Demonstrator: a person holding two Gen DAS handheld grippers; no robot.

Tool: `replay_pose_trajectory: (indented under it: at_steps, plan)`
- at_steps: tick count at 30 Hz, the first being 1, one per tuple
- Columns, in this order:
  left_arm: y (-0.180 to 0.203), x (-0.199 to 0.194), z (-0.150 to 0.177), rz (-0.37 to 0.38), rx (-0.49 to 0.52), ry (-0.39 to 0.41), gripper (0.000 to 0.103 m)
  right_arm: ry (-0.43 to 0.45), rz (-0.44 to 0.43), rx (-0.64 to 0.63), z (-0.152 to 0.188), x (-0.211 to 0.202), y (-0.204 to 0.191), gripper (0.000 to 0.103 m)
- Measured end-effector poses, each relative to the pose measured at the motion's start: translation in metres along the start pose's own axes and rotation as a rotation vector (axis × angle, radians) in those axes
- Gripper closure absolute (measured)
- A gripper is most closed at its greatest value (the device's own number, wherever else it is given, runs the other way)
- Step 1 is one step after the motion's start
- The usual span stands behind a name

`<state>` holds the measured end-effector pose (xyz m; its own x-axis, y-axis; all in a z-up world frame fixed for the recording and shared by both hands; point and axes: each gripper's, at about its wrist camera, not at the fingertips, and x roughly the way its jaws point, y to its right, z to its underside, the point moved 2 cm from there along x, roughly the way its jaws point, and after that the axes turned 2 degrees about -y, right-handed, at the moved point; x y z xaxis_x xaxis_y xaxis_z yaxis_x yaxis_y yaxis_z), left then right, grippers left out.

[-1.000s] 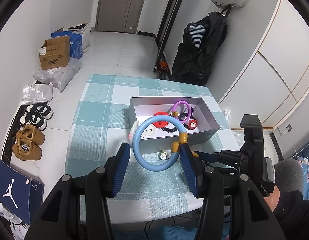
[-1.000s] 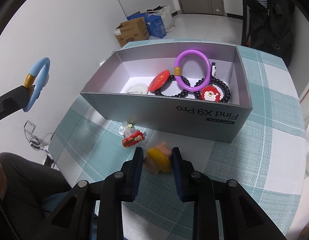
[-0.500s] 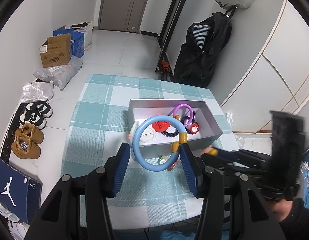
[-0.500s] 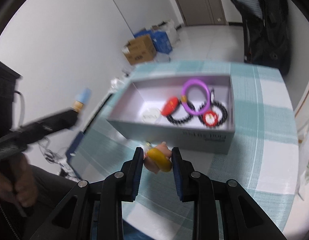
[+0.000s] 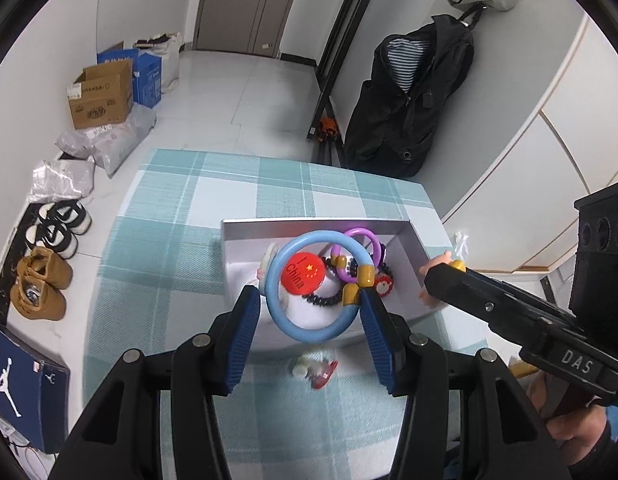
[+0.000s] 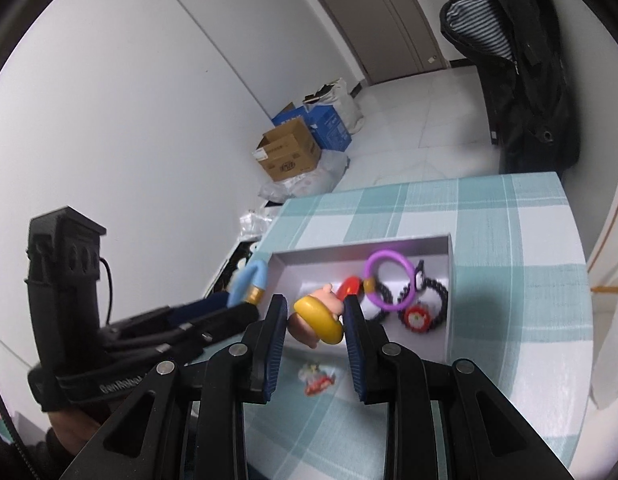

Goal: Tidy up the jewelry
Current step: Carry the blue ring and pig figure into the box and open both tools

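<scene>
My left gripper (image 5: 311, 316) grips the blue ring (image 5: 293, 326); my right gripper (image 6: 315, 326) grips the pink figure (image 6: 323, 312), both above the box (image 6: 449, 280).

A lived-in home entryway: 2 pairs of shoes (image 5: 49, 256) line the left wall, cardboard boxes (image 5: 101, 96) sit far left, a black jacket (image 5: 409, 96) hangs far right beside a door (image 5: 245, 4).
</scene>
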<state>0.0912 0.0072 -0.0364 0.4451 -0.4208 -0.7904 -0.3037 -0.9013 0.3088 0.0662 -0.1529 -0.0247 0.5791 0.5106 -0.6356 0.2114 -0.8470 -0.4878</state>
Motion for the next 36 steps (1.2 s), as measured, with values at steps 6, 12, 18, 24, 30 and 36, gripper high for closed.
replay_pose_trajectory:
  at_steps: [6, 12, 18, 24, 30, 36]
  plan:
    - [-0.001, 0.016, -0.009, 0.003, -0.024, -0.029, 0.057, 0.000, -0.013, 0.035, -0.015, 0.005, 0.007, 0.076]
    - [0.002, 0.031, -0.015, 0.003, -0.021, -0.063, 0.057, -0.021, 0.004, 0.081, -0.019, 0.017, 0.021, 0.076]
    - [0.000, 0.038, -0.015, 0.000, -0.020, -0.082, 0.057, -0.041, 0.020, 0.095, -0.019, 0.024, 0.028, 0.076]
    - [0.001, 0.040, -0.018, 0.004, -0.026, -0.086, 0.057, -0.070, 0.026, 0.121, -0.017, 0.035, 0.034, 0.075]
    - [-0.001, 0.038, -0.020, 0.052, -0.045, -0.073, 0.057, -0.080, 0.030, 0.131, -0.017, 0.040, 0.035, 0.073]
    - [-0.006, 0.036, -0.021, 0.077, -0.073, -0.083, 0.056, -0.050, 0.059, 0.130, -0.017, 0.032, 0.037, 0.050]
